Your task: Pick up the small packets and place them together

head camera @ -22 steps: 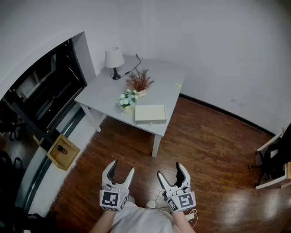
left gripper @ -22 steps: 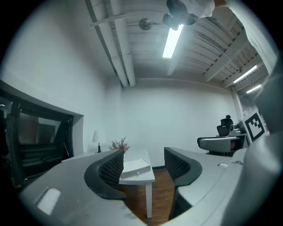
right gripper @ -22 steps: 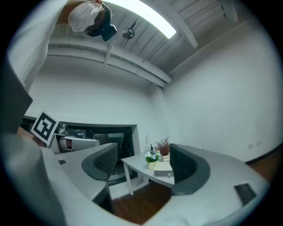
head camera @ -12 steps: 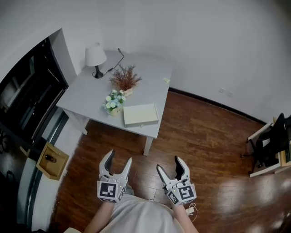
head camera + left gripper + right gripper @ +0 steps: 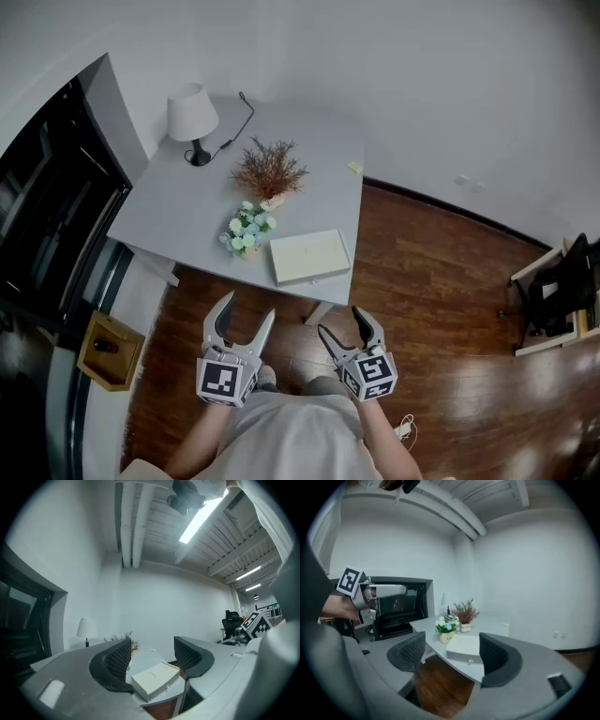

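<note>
One small pale yellow packet (image 5: 353, 168) lies near the far right edge of the grey table (image 5: 178, 211); it also shows as a tiny speck (image 5: 151, 650) in the left gripper view and again (image 5: 505, 626) in the right gripper view. My left gripper (image 5: 247, 309) hangs over the wooden floor just short of the table's near edge, jaws apart and empty. My right gripper (image 5: 343, 321) is beside it, also open with nothing between its jaws. Both point toward the table. No other packets are visible.
On the table stand a white flat box (image 5: 309, 256) at the near corner, a small pot of white flowers (image 5: 247, 232), a dried red-brown plant (image 5: 269, 173) and a white lamp (image 5: 190, 117) with a cable. A dark cabinet (image 5: 47, 216) lines the left wall.
The view has moved closer to the table, which now sits lower and larger in frame. Both grippers have come up near its front edge, their jaws unchanged.
</note>
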Motion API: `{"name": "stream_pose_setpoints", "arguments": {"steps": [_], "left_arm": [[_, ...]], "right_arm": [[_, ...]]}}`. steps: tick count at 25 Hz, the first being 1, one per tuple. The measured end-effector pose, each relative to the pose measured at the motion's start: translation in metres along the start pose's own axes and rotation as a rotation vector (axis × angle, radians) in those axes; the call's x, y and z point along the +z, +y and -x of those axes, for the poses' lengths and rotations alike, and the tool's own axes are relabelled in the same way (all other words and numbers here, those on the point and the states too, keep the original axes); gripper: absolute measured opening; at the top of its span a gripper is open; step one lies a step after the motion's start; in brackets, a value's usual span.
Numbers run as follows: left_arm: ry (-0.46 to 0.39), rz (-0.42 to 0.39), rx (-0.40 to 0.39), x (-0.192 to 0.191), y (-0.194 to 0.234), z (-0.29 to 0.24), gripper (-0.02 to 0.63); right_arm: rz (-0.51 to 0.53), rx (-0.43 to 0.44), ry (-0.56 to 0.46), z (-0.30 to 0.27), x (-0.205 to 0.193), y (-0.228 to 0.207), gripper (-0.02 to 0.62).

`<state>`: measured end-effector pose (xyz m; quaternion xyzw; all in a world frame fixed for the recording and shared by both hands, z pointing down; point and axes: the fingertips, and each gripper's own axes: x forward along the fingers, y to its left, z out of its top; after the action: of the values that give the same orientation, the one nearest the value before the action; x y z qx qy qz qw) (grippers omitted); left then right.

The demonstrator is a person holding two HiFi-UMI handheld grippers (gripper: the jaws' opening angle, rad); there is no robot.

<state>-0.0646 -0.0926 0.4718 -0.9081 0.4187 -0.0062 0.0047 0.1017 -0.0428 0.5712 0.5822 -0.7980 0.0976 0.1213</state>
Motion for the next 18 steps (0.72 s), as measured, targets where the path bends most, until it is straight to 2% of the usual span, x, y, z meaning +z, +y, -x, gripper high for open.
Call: {"name": "stream_pose_setpoints", "arguments": {"steps": [5, 10, 11, 12, 15, 18], "left_arm": [[0.028, 0.006, 0.035, -0.006, 0.028, -0.019, 0.272], [0.052, 0.024, 0.118, -0.015, 0.031, -0.022, 0.273], [0.053, 0.033, 0.132, -0.016, 0.029, -0.022, 0.273], [0.056, 0.031, 0.141, -0.018, 0.029, -0.022, 0.272], [0.063, 0.019, 0.17, -0.019, 0.031, -0.025, 0.272], [0.061, 0.045, 0.206, -0.021, 0.034, -0.022, 0.272]], "right_arm": [[0.002, -0.001, 0.151, -0.074, -0.052, -0.025, 0.354], [-0.146, 0.014, 0.313, -0.126, -0.12, -0.046, 0.353], [-0.173, 0.016, 0.34, -0.133, -0.131, -0.05, 0.341], [-0.2, 0.017, 0.362, -0.141, -0.141, -0.053, 0.257], [-0.253, 0.016, 0.413, -0.16, -0.16, -0.062, 0.25], [-0.237, 0.023, 0.446, -0.174, -0.169, -0.066, 0.25]]}}
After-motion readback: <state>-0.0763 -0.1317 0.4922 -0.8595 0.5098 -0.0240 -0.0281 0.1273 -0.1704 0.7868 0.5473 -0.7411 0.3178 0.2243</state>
